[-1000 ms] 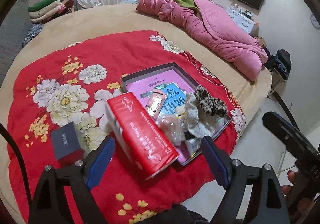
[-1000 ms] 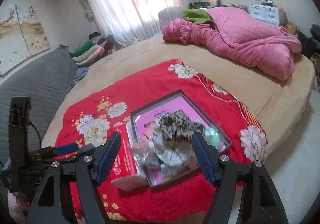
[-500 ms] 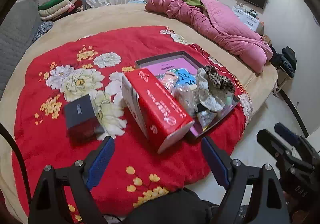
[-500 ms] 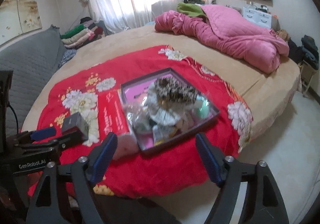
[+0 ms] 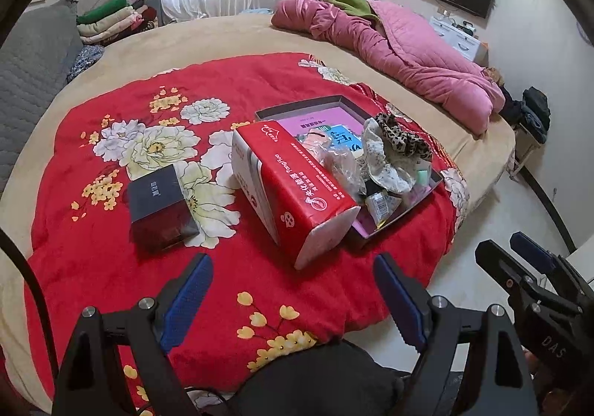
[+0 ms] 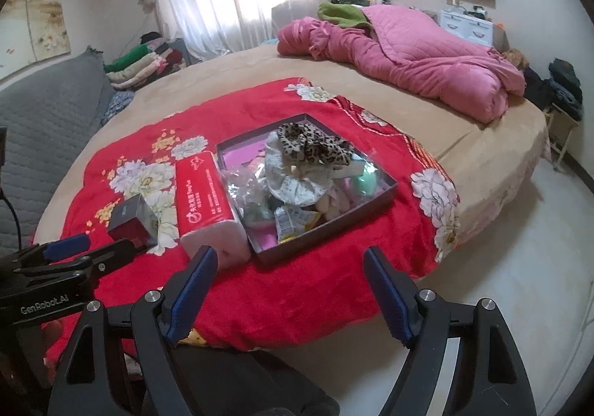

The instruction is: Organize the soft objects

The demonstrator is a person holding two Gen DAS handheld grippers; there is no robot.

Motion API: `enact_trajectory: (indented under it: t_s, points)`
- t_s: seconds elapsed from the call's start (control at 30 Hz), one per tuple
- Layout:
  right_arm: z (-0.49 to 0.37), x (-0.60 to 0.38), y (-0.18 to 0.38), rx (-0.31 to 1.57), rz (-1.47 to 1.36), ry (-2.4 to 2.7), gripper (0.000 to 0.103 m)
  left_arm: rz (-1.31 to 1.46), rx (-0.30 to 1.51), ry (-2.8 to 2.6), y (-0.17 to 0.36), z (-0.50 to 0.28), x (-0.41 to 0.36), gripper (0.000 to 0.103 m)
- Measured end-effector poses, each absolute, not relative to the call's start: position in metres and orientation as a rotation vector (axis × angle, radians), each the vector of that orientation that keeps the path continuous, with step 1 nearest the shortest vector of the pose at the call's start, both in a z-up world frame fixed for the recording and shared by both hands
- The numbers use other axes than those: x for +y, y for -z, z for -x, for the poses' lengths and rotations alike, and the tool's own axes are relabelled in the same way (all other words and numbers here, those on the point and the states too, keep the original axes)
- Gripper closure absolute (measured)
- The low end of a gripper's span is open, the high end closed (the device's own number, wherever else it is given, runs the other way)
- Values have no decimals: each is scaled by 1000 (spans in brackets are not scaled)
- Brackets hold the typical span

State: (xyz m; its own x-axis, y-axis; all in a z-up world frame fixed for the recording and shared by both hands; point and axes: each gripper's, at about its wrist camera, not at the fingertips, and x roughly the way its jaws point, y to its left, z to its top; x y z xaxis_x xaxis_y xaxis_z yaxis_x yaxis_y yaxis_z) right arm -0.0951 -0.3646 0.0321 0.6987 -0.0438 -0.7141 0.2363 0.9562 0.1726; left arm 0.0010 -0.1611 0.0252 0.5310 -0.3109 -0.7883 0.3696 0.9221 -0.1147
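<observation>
1. The shallow tray point(image 6: 386, 193) on the red floral blanket point(image 5: 111, 260) holds the soft things, a leopard scrunchie point(image 6: 315, 146) topmost.
2. A red tissue pack point(image 5: 293, 185) touches the tray's left wall; beyond the pack stands a dark box point(image 5: 159, 208).
3. Left tongs point(image 5: 293, 299) and right tongs point(image 6: 287, 295) hang released, nearer than the tray, grasping nothing.

The left black hand-held gripper point(image 5: 293, 299) with blue-padded fingers is held tilted downward over the near edge of the bed, its jaws set wide apart with nothing between them. The right black hand-held gripper point(image 6: 287, 291) is angled likewise beside it, jaws spread and empty.
</observation>
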Motion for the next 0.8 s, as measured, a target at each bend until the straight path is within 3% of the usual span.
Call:
enact_trajectory:
  t_s: [0.8]
  points:
    - [104,-358,-32,804,-261,147,21,-87,927,369,-24,9,-155,15]
